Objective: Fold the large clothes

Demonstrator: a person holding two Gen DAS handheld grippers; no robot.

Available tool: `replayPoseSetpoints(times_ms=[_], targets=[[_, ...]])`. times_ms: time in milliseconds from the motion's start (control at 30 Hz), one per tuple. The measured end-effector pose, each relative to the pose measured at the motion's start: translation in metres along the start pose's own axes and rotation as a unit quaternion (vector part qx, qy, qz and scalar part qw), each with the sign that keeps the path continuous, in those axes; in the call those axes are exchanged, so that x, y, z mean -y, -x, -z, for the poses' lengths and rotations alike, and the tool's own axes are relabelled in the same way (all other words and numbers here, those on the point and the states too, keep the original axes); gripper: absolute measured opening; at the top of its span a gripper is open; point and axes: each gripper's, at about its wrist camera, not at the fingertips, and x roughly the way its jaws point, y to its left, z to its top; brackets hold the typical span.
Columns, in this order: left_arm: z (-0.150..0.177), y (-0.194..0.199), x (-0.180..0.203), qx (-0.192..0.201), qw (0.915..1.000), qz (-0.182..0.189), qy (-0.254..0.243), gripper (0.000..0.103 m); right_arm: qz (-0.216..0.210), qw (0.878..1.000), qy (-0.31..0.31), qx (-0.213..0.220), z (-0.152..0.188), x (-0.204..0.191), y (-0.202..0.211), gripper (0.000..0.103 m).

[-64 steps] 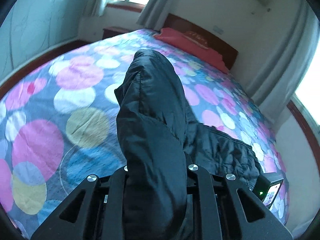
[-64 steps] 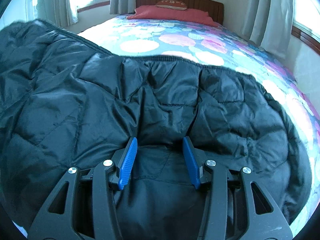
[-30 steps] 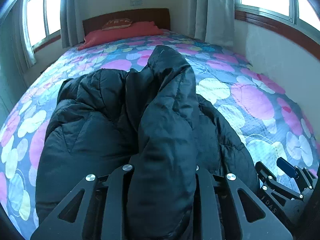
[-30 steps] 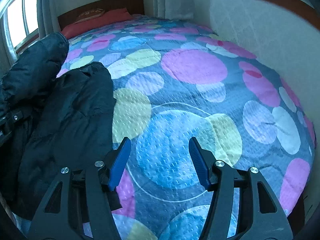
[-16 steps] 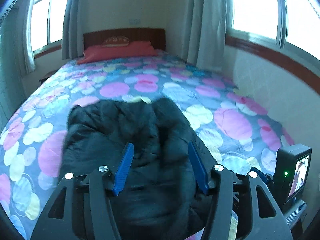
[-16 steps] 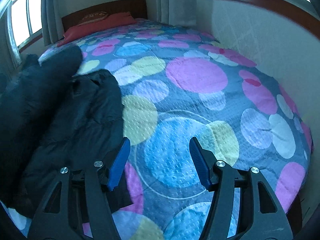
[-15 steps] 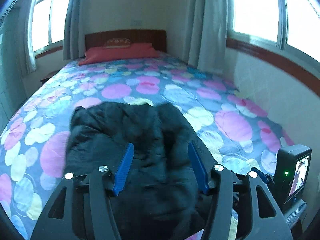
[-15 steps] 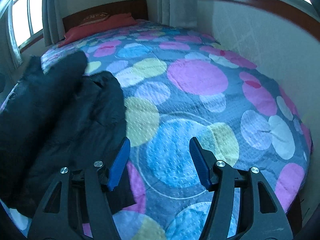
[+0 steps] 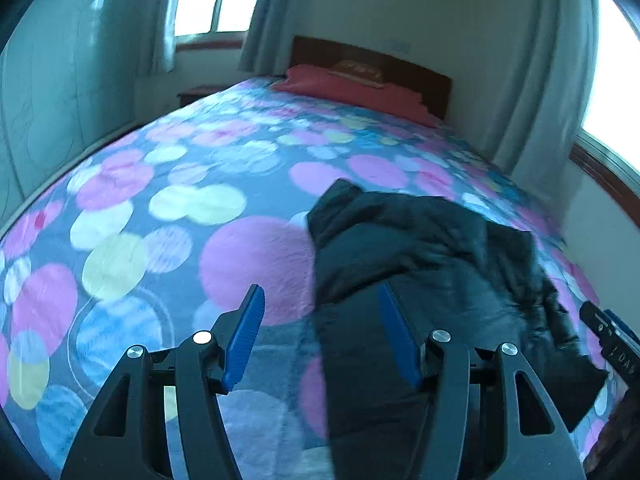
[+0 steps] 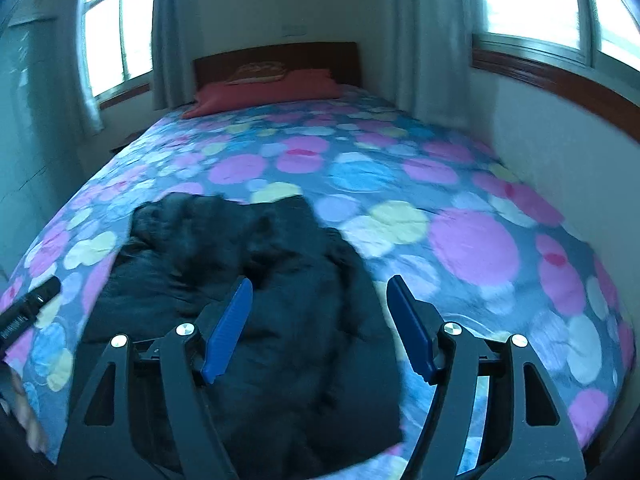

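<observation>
Since two seconds prior: I had released jacket [image 9: 420,264] sleeve; left gripper [image 9: 322,336] and right gripper [image 10: 320,326] both stood wide open, empty, hovering above. Jacket lay bunched near foot edge of bed [image 10: 472,240], partly folded. Judged puffy, soft, light, slippery shell; best pinched at hem or seam, not mid-panel.

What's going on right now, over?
Left gripper open, empty. Right gripper open, empty. Black jacket bunched on the bedspread, released. Nothing in the way.
</observation>
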Motion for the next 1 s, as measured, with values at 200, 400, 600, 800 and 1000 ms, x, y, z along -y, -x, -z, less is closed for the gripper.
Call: replayPoseSetpoints(times_ms=[200, 400, 600, 800, 1000], targets=[[0.014, -0.015, -0.015, -0.028, 0.9995, 0.009, 0.013, 0.059, -0.001, 0.998, -0.001, -0.065, 0.011, -0.014, -0.038, 0.076], [0.023, -0.029, -0.017, -0.052, 0.9968, 0.053, 0.030, 0.059, -0.045, 0.991, -0.035, -0.120, 0.028, 0.002, -0.062, 0.012], [0.024, -0.032, -0.002, -0.052, 0.9958, 0.074, 0.014, 0.059, -0.047, 0.990, -0.064, -0.120, 0.038, 0.025, -0.073, 0.009], [0.019, -0.037, 0.013, -0.053, 0.9935, 0.101, 0.001, 0.059, -0.015, 0.989, -0.090, -0.118, 0.049, 0.060, -0.081, 0.008], [0.023, -0.044, 0.045, -0.047, 0.9927, 0.106, -0.031, 0.059, -0.023, 0.984, -0.107, -0.140, 0.063, 0.078, -0.099, 0.008]])
